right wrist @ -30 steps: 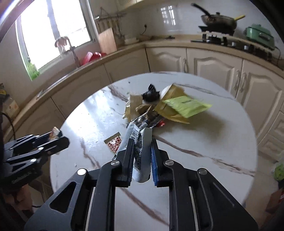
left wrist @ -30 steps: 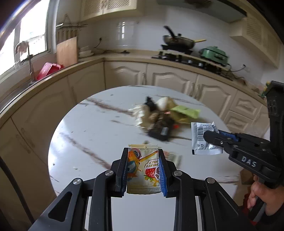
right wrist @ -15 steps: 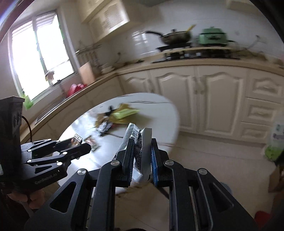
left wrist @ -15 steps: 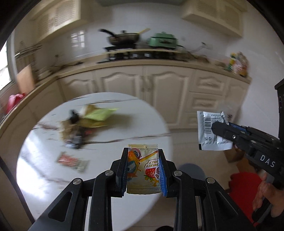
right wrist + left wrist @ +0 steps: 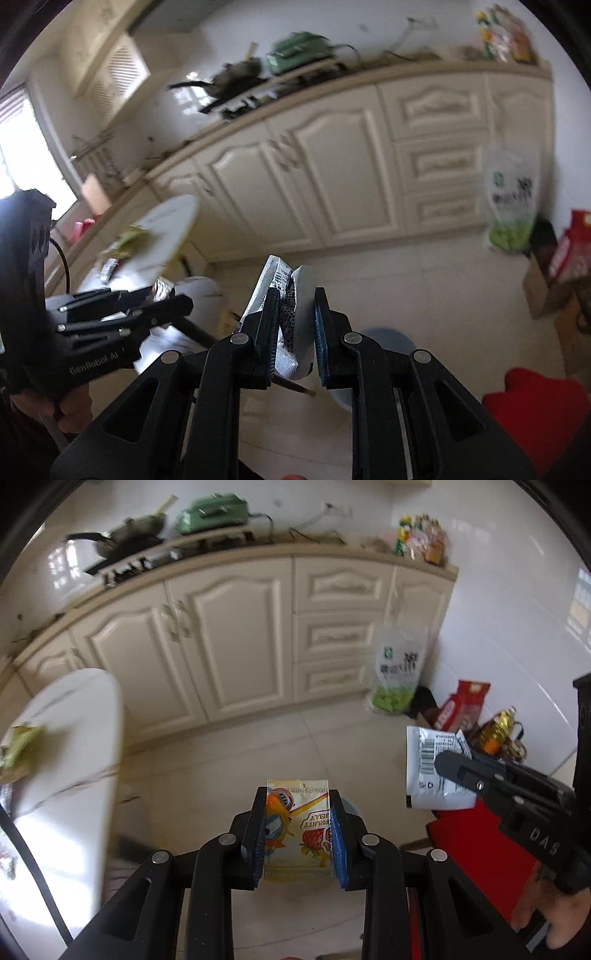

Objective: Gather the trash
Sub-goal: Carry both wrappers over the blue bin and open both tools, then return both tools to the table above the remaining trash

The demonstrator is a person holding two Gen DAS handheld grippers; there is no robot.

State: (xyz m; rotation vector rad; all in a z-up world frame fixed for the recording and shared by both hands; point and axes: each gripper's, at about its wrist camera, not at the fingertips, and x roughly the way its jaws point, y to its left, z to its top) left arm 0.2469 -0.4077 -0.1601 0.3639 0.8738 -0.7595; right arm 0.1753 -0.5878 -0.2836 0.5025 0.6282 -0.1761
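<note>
A home kitchen: cream panelled cabinets [image 5: 236, 635] run under a long countertop [image 5: 332, 548] carrying a hob with a frying pan [image 5: 125, 535] and a green electric pot [image 5: 212, 511], a round marble table [image 5: 70, 746] stands on the tiled floor [image 5: 229, 760], and groceries sit in the corner

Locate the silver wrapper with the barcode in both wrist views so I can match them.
Left wrist view: silver wrapper at right of centre, pinched in the right gripper that enters from the right edge.
Right wrist view: the same wrapper at centre, crumpled between that gripper's own fingers.
Shared landmark: the green-and-white plastic bag against the cabinet drawers.
</note>
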